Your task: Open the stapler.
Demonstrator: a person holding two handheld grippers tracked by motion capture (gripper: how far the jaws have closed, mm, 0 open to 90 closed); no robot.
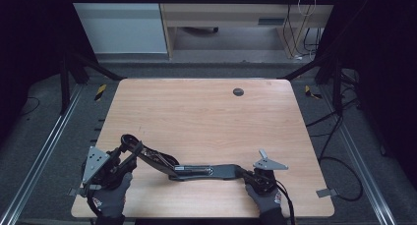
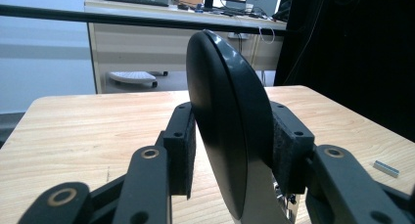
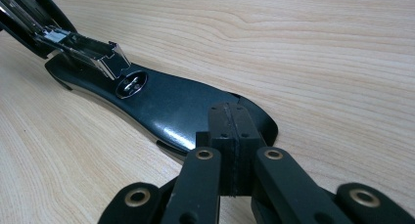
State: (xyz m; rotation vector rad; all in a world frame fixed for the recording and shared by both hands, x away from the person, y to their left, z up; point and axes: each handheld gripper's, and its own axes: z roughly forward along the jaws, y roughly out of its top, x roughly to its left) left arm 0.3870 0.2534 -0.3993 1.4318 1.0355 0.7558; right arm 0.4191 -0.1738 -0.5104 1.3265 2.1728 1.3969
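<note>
The stapler (image 1: 196, 170) lay opened flat; in the high view its details were too small to resolve. In the left gripper view its black top arm (image 2: 225, 126) was cut off at the bottom edge. In the right gripper view the magazine (image 3: 78, 48) ran off the upper left edge.

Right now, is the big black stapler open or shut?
Open: the stapler's top arm is swung away from its base, with the metal staple channel exposed.
</note>
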